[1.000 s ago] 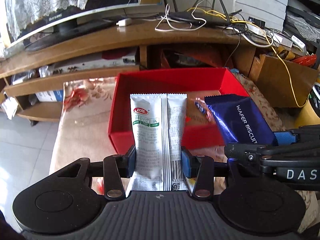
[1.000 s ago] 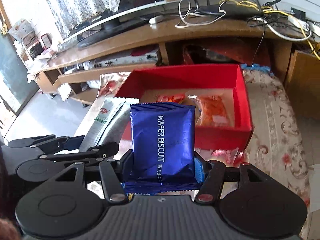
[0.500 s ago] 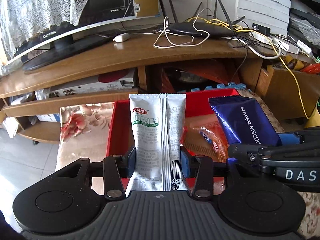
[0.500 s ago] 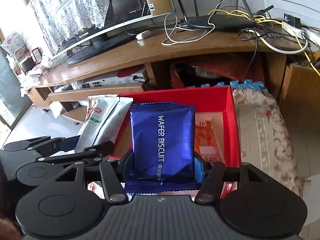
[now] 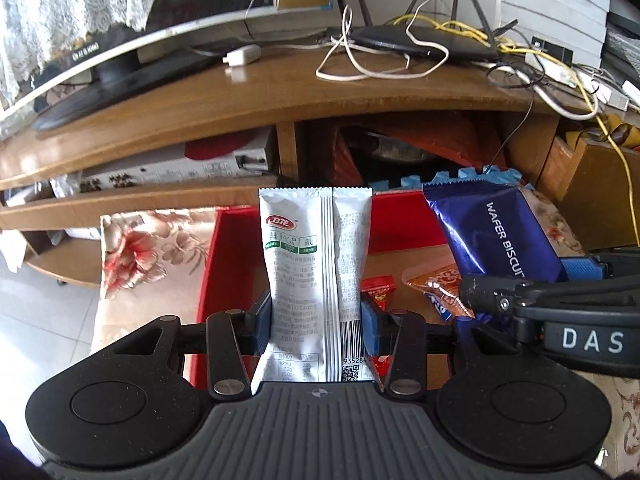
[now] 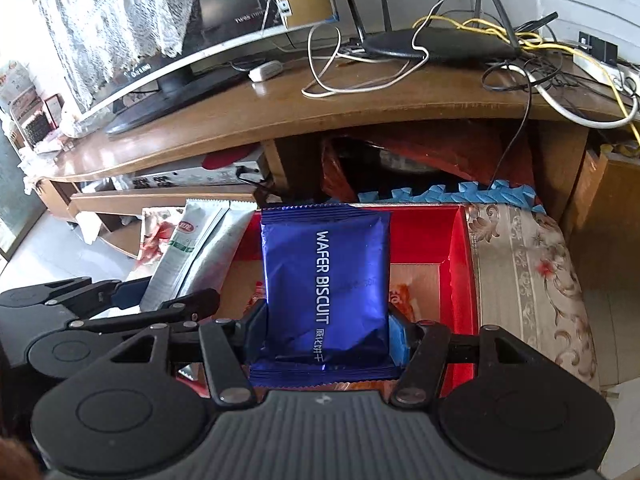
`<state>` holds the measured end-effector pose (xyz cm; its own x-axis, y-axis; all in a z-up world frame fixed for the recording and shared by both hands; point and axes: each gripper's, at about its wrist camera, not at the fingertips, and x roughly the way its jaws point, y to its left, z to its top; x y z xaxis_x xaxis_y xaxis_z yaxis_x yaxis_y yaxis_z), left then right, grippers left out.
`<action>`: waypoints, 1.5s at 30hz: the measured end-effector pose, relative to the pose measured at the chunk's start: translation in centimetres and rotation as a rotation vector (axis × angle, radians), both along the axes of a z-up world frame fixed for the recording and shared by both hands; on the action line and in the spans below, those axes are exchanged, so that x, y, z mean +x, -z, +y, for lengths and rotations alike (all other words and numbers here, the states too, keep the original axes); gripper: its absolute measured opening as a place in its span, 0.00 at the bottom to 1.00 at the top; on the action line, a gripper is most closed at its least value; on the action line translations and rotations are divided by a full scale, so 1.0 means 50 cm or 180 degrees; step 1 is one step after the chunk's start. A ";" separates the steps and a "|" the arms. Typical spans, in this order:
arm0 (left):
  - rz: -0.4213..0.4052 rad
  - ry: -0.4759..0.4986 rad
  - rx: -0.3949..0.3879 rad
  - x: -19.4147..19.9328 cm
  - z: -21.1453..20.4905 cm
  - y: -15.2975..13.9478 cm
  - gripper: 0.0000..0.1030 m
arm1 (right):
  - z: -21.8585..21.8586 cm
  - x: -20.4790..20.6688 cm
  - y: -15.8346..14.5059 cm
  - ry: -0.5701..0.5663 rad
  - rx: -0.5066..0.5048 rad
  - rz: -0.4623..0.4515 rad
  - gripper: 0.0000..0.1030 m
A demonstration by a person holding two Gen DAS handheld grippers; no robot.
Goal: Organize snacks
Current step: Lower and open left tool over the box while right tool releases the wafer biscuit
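My left gripper [image 5: 316,320] is shut on a white snack packet [image 5: 316,264] and holds it upright over the near left part of the red box [image 5: 208,264]. My right gripper [image 6: 326,332] is shut on a blue wafer biscuit pack [image 6: 324,284] and holds it upright over the same red box [image 6: 460,248]. Small red and orange snack packets [image 5: 436,284] lie on the box floor. The white packet also shows at the left of the right wrist view [image 6: 188,256], and the blue pack at the right of the left wrist view [image 5: 496,232].
The box sits on a floral cloth [image 6: 524,272]. Behind it stands a wooden TV stand [image 5: 280,96] with a monitor [image 5: 120,40], a router [image 5: 420,40] and tangled cables. Blue foam mat pieces [image 6: 460,192] lie at the box's far edge. Tiled floor [image 5: 40,304] is at the left.
Both grippers have moved forward over the red box with their packets still held. The TV stand looms nearer and the box's front wall has dropped under the grippers.
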<state>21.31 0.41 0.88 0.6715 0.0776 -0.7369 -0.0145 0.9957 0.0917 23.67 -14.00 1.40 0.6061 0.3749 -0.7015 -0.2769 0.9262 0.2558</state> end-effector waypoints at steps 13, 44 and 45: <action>0.0284 -0.0074 0.0083 0.021 0.007 0.057 0.49 | 0.025 0.035 0.064 -0.0042 -0.0224 0.0191 0.54; 0.0179 -0.0107 0.0041 -0.009 0.025 0.032 0.75 | 0.019 0.019 0.062 -0.0024 -0.0342 0.0125 0.59; 0.0167 -0.0103 0.0037 -0.013 0.025 0.028 0.75 | 0.018 0.016 0.059 -0.0026 -0.0339 0.0117 0.59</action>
